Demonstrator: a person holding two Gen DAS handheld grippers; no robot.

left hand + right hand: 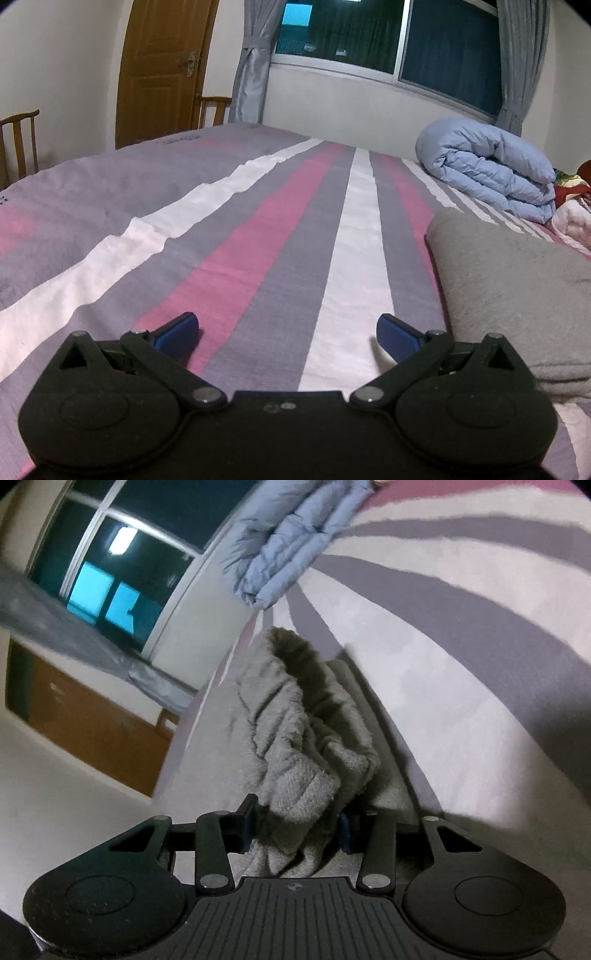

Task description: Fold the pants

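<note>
The grey pants (517, 288) lie on the striped bed at the right of the left wrist view, as a flat folded mass. My left gripper (288, 332) is open and empty, low over the sheet just left of the pants. In the right wrist view, tilted sideways, my right gripper (295, 830) is shut on the grey pants (295, 738), pinching the bunched elastic waistband between its blue pads. The gathered waistband opening rises ahead of the fingers, and more grey fabric lies beneath it.
The bed sheet (258, 240) has pink, grey and white stripes. A rolled light-blue duvet (491, 170) sits at the far right, with pink and red bedding (572, 206) beside it. Wooden chairs (18, 144), a door (162, 66) and a curtained window (369, 33) stand beyond the bed.
</note>
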